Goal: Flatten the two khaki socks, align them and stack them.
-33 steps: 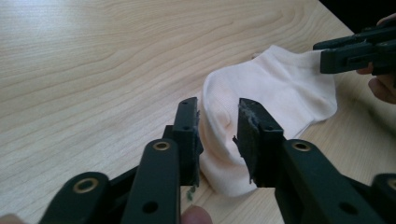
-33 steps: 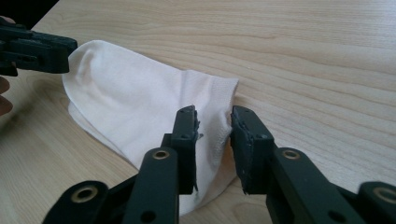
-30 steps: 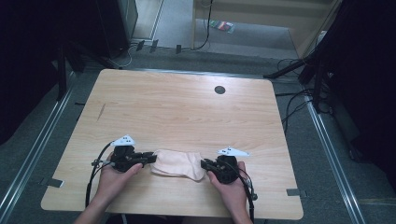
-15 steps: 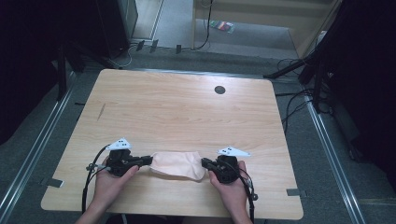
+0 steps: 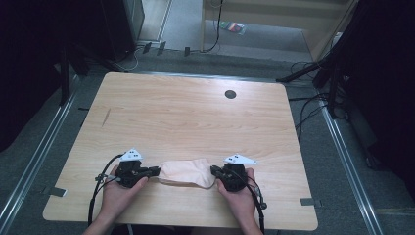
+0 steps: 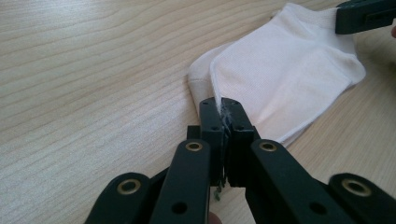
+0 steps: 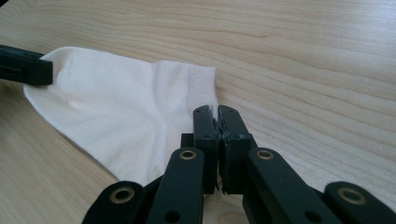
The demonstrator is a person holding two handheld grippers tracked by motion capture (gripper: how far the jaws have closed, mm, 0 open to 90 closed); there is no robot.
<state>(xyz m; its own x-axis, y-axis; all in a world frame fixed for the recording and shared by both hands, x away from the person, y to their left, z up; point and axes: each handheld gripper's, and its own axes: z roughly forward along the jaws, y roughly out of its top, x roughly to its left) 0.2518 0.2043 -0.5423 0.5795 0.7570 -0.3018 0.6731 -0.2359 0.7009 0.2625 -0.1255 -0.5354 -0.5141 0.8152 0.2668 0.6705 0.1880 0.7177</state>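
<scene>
So the sock (image 5: 187,172) is caught at both ends and stretched between my two tools, lying flat on the table (image 5: 195,117) near my edge of it. I have the left tool (image 6: 223,114) clamped shut on one end of the fabric, where a thin fold of cloth runs into the seam between its jaws, and the right tool (image 7: 217,122) is pinched closed on the opposite end, just beside the ribbed cuff band. I judge the grasping and spreading part done: the sock is drawn out roughly straight from one tool to the other. What is left, as I read it, is the fold or placement itself, since the sock is not yet doubled over. As for looks, it is a short ankle sock, white to pale cream, thin knit, smooth across the middle with a faint crease near the heel, and its cuff shows a denser ribbed strip. Beyond the tools the wooden table is bare apart from a small dark round hole (image 5: 230,94) far ahead of them.
</scene>
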